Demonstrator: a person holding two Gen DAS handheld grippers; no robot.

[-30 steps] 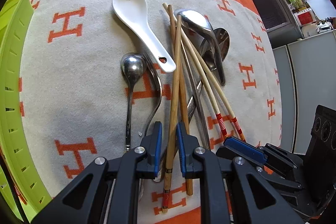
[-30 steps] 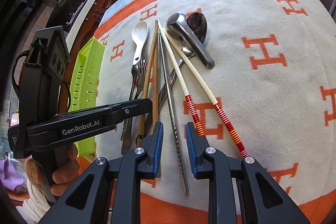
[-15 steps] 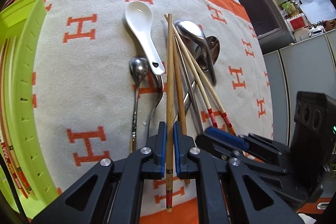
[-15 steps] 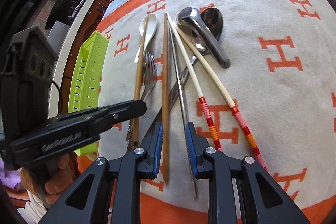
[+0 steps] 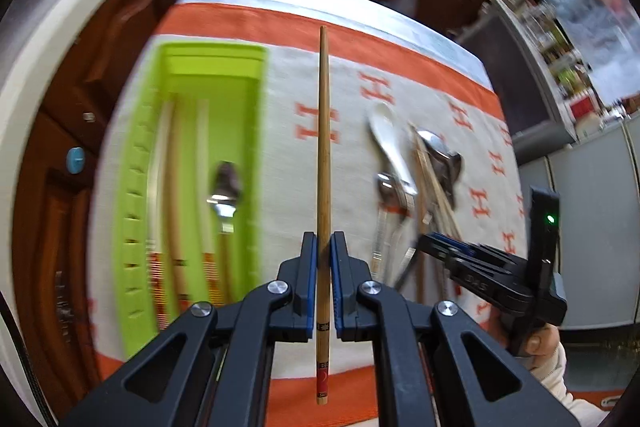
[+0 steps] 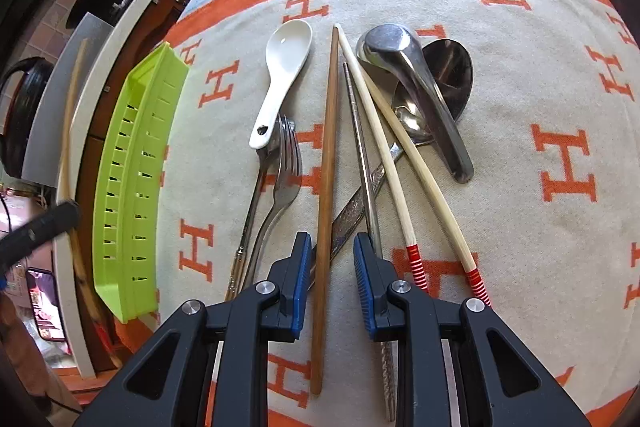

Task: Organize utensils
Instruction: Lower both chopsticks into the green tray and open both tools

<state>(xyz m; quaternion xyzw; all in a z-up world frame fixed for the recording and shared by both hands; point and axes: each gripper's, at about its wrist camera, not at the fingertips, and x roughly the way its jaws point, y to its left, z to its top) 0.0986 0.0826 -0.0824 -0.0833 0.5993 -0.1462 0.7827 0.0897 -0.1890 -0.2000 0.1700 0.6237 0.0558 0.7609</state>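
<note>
Left claw clamped tight on one brown wooden chopstick, blue pads pressing both sides. Chopstick is lifted clear of the cloth, running straight ahead from the claw, red-marked butt end sticking out behind the pads. Below it, left of centre in the left wrist view: green slotted tray holding several chopsticks with red-striped ends plus one metal spoon, all blurred. Tray sits on the beige and orange H-pattern cloth covering the tabletop.

Right claw narrow but not closed, pads apart, gripping nothing. It hangs over the loose pile; second wooden chopstick lies on the cloth in line with the gap between the pads, can't tell if either pad touches it. Metal chopstick just right of it, passing under the right pad.

Rest of pile on the cloth, right wrist view: white ceramic soup spoon, fork and a thin-handled utensil beside it, two pale chopsticks with red-banded ends crossing, steel ladle-type spoon lying over a big steel spoon bowl, ornate metal handle under the chopsticks. Green tray at far left, well apart from the pile.

Person's hand holds the right tool at the right edge of the left wrist view.
</note>
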